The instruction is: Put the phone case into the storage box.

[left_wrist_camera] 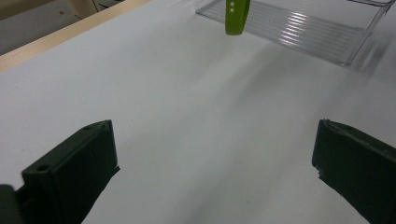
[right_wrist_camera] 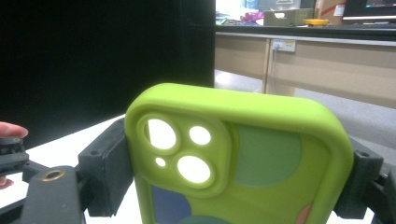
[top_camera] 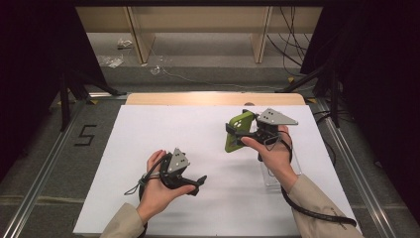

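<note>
high view: right gripper (top_camera: 241, 135) held above the white table (top_camera: 148, 148) toward its far right corner, jaws clamped across a lime-green rubbery phone case (top_camera: 238, 130), lifted and upright; clear ribbed plastic tray (top_camera: 274, 177) lies by the right edge, partly under the forearm; left gripper (top_camera: 198, 184) low near the front edge, jaws wide, nothing between them

left gripper view: jaws wide apart over bare white surface; case tip hangs above the tray's near end

right gripper view: case pinched at both sides, camera cut-outs facing the lens
</note>
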The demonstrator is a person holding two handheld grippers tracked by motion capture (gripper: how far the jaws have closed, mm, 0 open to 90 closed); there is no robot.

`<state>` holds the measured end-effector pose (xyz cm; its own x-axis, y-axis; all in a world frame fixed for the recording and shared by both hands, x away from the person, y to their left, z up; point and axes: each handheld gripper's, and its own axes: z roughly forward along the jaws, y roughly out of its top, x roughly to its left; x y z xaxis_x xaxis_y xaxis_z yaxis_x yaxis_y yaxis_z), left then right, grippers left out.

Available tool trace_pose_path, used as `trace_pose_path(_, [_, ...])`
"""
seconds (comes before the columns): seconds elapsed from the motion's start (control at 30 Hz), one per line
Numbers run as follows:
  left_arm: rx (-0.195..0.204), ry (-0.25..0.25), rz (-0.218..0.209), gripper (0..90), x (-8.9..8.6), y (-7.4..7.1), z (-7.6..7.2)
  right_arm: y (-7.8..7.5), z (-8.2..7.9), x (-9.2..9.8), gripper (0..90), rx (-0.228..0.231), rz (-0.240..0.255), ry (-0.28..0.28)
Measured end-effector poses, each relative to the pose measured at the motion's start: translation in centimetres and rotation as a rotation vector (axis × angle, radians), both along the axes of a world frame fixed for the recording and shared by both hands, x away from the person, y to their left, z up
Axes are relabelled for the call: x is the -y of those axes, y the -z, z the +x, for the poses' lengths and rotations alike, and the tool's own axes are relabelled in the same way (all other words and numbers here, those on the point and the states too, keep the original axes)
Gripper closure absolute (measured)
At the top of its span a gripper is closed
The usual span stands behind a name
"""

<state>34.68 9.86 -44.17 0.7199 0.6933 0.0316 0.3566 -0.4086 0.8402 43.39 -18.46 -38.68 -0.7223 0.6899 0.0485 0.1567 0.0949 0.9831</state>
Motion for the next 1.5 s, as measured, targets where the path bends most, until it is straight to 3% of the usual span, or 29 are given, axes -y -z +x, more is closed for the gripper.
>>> trace_pose_path(1.5, [-0.006, -0.036, -0.003, 0.0, -1.8, 0.3, -0.3, -1.0, 1.4, 3.6, 18.6, 0.008, 0.01, 0.126])
